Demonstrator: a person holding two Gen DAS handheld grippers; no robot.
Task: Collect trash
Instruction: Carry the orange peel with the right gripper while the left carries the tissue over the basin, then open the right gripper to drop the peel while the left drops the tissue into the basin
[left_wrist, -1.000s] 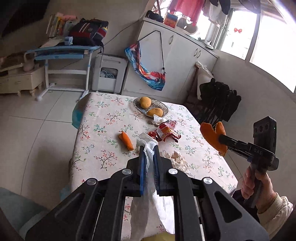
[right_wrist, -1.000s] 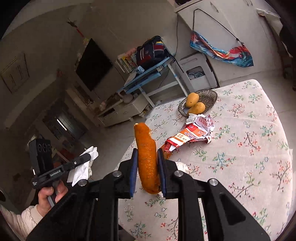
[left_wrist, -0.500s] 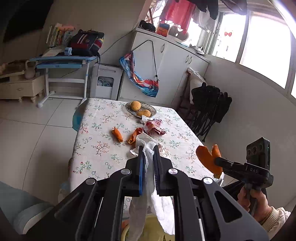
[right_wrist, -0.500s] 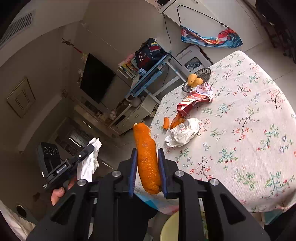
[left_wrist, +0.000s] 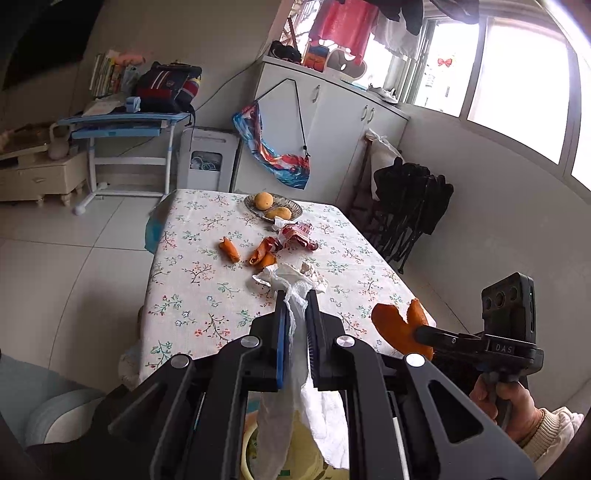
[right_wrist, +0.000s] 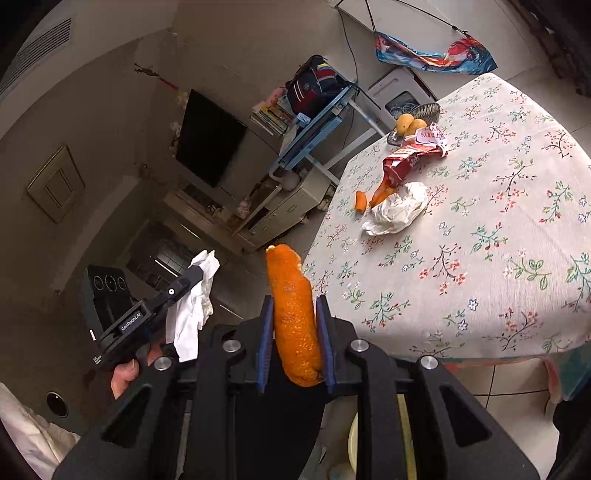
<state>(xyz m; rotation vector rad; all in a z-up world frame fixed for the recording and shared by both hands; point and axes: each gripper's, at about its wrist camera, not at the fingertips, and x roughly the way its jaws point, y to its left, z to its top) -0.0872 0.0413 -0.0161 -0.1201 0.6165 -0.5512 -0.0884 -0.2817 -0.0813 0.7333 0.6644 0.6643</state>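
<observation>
My left gripper (left_wrist: 294, 306) is shut on a white tissue (left_wrist: 295, 373) that hangs down between its fingers, held off the near edge of the floral table (left_wrist: 192, 295). It also shows in the right wrist view (right_wrist: 199, 275). My right gripper (right_wrist: 294, 314) is shut on a piece of orange peel (right_wrist: 293, 314), off the table's near edge; the peel also shows in the left wrist view (left_wrist: 400, 328). On the table lie a crumpled white tissue (right_wrist: 397, 210), a red snack wrapper (right_wrist: 410, 155) and more orange peel pieces (left_wrist: 229, 250).
A woven plate (left_wrist: 291, 210) with two mangoes stands at the table's far end. A yellow-rimmed bin (left_wrist: 247, 454) shows below the left gripper, and its rim shows under the right gripper (right_wrist: 352, 435). Black folded chairs (left_wrist: 410, 210) lean on the right wall.
Both grippers have pulled back from the table toward its near edge with their loads. The table looks farther off and the yellow bin rim has come into view below.
</observation>
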